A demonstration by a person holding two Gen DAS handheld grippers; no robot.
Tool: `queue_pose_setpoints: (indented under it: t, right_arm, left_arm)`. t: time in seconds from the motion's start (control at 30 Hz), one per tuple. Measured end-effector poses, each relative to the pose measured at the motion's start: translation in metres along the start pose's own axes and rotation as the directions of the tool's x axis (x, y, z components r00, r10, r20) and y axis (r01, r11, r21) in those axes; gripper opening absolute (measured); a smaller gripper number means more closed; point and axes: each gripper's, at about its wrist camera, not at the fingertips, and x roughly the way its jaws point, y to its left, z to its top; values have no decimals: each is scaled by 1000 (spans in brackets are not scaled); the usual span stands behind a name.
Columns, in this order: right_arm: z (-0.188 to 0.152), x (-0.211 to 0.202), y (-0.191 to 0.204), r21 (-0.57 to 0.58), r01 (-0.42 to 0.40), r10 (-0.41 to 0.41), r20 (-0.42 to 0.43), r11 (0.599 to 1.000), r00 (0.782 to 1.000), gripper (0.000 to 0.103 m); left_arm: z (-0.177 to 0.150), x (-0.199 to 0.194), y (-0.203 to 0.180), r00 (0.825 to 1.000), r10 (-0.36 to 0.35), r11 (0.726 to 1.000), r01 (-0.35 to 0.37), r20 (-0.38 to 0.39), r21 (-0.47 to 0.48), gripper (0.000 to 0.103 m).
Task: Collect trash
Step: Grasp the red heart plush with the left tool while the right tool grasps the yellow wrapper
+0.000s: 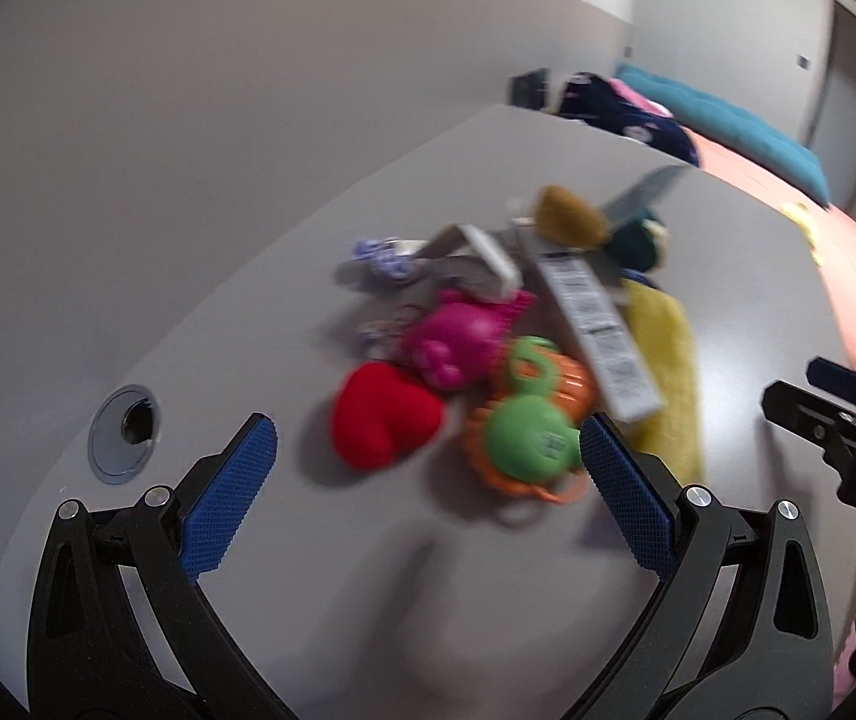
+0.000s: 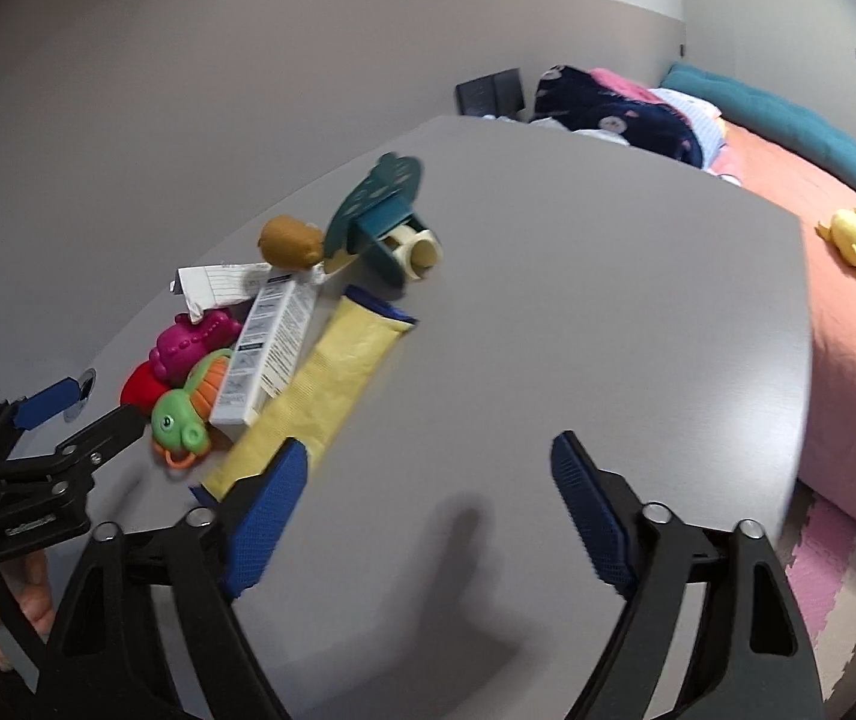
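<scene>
A grey table holds a heap of toys and litter, and two hand-held grippers hover above its near edge. The left gripper has its blue-padded jaws spread wide apart and holds nothing; a green and orange turtle toy lies just beyond and between its fingertips. The right gripper is likewise spread wide and empty, over bare table to the right of the heap.

Taking the turtle toy as the landmark: a red plush heart touches it on the left, and a pink plastic toy sits just behind it. A long white carton with printed text leans across the turtle's right side, partly resting on a flat yellow packet with blue ends that lies to the right. Behind the carton are a torn piece of lined paper, a brown plush toy and, farther back, a teal tape dispenser with a cream roll. Small crumpled purple-and-white wrappers lie behind and left of the pink toy, too blurred to identify further. A round cable hole sits in the table well left of the heart.

Beyond the table is a bed with a pink cover.
</scene>
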Motion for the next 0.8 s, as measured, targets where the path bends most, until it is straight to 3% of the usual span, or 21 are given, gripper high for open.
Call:
queue_pose_setpoints:
  t: [0.27,0.47,0.6,0.7,0.77,0.8]
  right_arm:
    - [15,27,22,1,-3,3,-8,1000,1000,78]
    - [18,48,31,-5,15,-15,-36,1000,999,78]
    - [20,54,36,-22,28,-29,-42,999,999,78]
    - [17,54,41,-44,47,-49,-40,998,998,70]
    - [14,54,47,-96,79,-83,-35,992,996,53]
    - [13,53,49,-114,82,-86,-30,990,996,45]
  left_arm:
    - [9,30,24,1000,9,999,-10,-22,-53,95]
    - [6,50,29,997,4,999,-7,-81,-39,70]
    - [4,53,24,997,10,1000,-12,-75,-18,65]
    - [6,55,22,998,11,1000,-12,-62,-15,58]
    - [5,54,21,998,12,1000,-13,-54,-10,47]
    - [5,53,21,998,17,1000,-17,-53,-8,47]
